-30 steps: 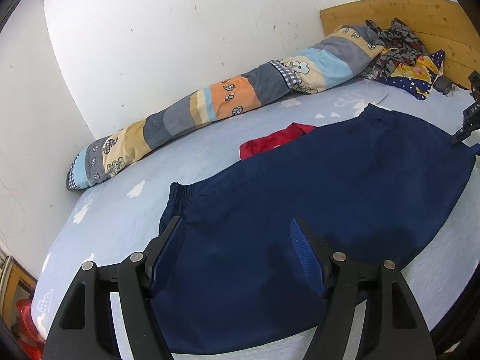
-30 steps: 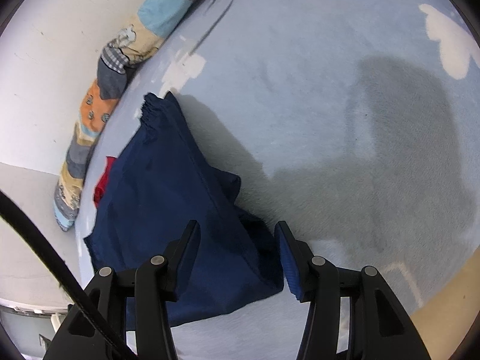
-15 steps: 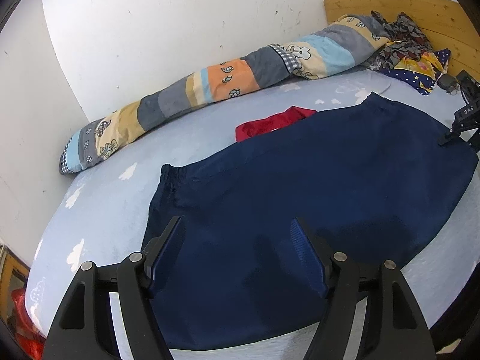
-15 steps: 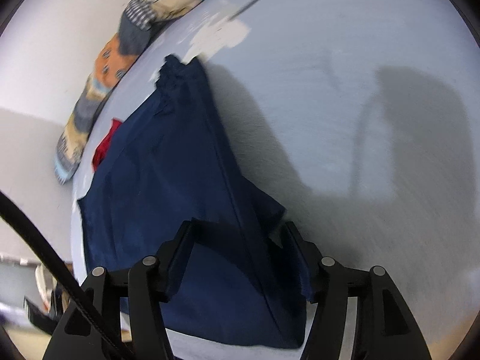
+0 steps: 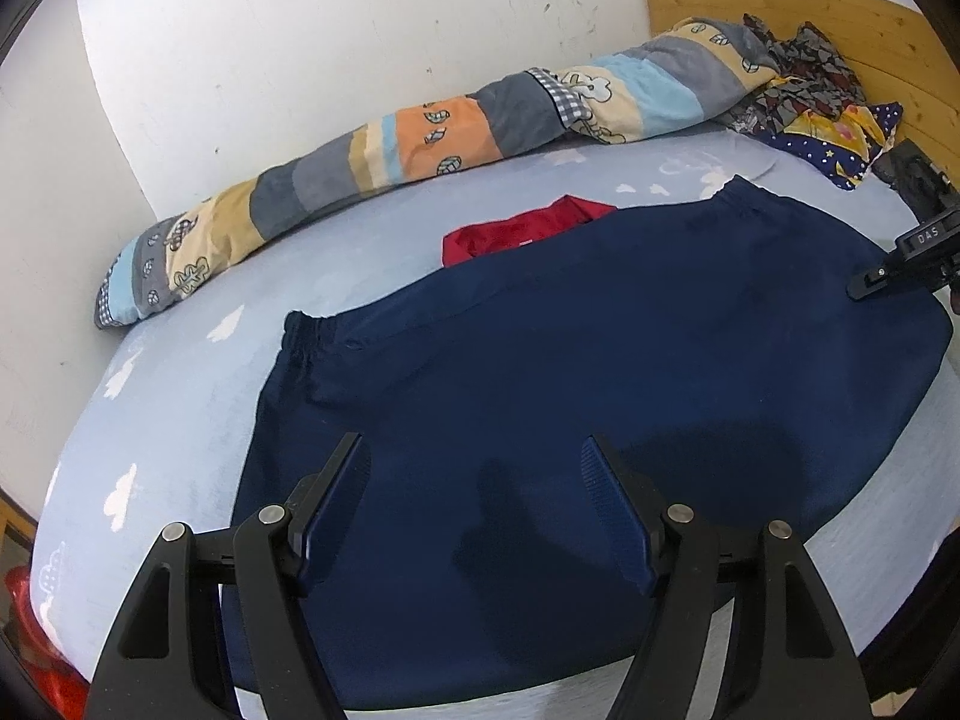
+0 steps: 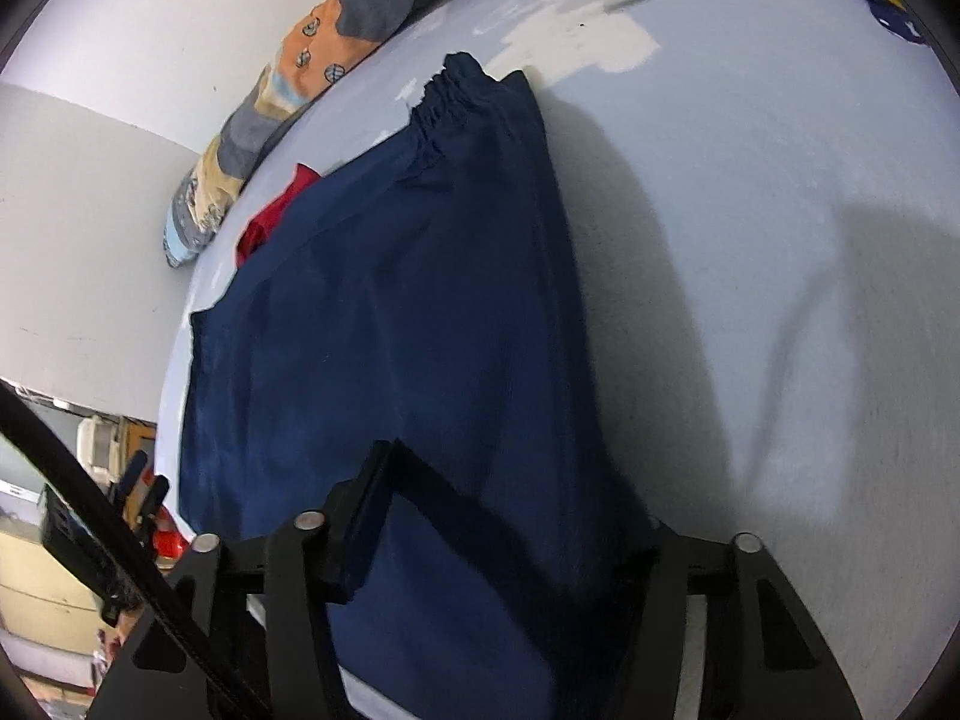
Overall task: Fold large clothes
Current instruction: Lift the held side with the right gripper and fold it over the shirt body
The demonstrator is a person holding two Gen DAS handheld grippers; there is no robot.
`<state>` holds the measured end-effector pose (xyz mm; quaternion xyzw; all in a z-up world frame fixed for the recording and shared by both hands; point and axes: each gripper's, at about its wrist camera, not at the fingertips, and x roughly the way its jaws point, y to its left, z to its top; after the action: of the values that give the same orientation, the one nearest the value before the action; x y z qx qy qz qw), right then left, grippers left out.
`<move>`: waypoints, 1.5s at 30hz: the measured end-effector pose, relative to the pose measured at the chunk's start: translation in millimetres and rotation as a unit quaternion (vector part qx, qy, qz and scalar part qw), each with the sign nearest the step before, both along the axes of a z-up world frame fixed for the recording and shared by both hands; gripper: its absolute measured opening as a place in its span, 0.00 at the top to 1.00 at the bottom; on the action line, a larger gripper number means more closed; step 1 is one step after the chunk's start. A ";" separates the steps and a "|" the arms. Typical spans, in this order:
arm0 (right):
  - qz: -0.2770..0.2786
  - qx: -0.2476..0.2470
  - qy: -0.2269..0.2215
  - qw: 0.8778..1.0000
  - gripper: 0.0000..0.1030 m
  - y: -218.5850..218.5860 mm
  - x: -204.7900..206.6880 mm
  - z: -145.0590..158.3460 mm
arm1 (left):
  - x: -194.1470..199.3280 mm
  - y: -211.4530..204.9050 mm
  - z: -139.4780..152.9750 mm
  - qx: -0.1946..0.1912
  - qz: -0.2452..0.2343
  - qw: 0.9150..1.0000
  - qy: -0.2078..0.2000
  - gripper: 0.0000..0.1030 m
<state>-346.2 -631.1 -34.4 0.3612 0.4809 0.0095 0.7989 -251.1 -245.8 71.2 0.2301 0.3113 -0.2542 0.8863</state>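
A large navy garment [image 5: 570, 372] with an elastic waistband lies spread on the light blue bed [image 5: 180, 420]. My left gripper [image 5: 480, 498] is open just above its near edge, holding nothing. In the right wrist view the same navy garment [image 6: 390, 312] runs from the waistband at the top down between the fingers. My right gripper [image 6: 510, 516] has its jaws wide apart, with the cloth's right corner lying between them; the right finger is mostly hidden by cloth. The right gripper also shows at the right edge of the left wrist view [image 5: 906, 264].
A red garment [image 5: 522, 234] lies partly under the navy one's far edge. A long patchwork bolster [image 5: 420, 138] lies along the white wall. A pile of patterned clothes [image 5: 822, 108] sits by the wooden headboard [image 5: 780, 12]. A red object [image 5: 42, 660] sits beside the bed.
Both grippers have come lower and closer to the navy garment. The right gripper has slid forward so the cloth's corner now lies between its fingers.
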 end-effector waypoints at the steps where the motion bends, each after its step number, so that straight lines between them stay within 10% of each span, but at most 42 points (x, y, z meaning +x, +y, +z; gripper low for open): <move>1: 0.004 0.000 -0.004 1.000 0.48 -1.8 -0.1 -1.3 | 0.5 -0.7 -2.1 0.004 0.000 1.000 0.001 0.30; 8: 0.040 -0.088 -0.010 0.995 0.50 19.8 -1.4 8.4 | 4.8 -1.3 -4.4 0.006 0.008 1.000 0.006 0.30; 11: 0.068 -0.105 -0.047 0.991 0.75 33.2 3.2 33.1 | 5.0 -4.5 -3.5 -0.003 0.006 1.000 0.015 0.30; 24: 0.011 0.020 -0.020 1.000 0.62 -2.0 1.7 -5.0 | 10.2 -6.0 -7.9 -0.003 0.011 1.000 0.029 0.30; 29: 0.030 -0.082 -0.014 0.996 0.86 29.9 10.9 28.9 | 20.2 -7.5 -11.6 -0.005 0.025 0.999 0.042 0.30; 45: -0.029 -0.165 -0.052 0.984 0.90 66.5 -3.1 99.3 | 77.7 16.6 -46.4 -0.039 0.150 0.980 0.128 0.30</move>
<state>-349.3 -564.6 64.9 0.2370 0.4230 -0.0746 0.8714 -173.5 -229.3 24.8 0.1117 0.4429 -0.1579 0.8754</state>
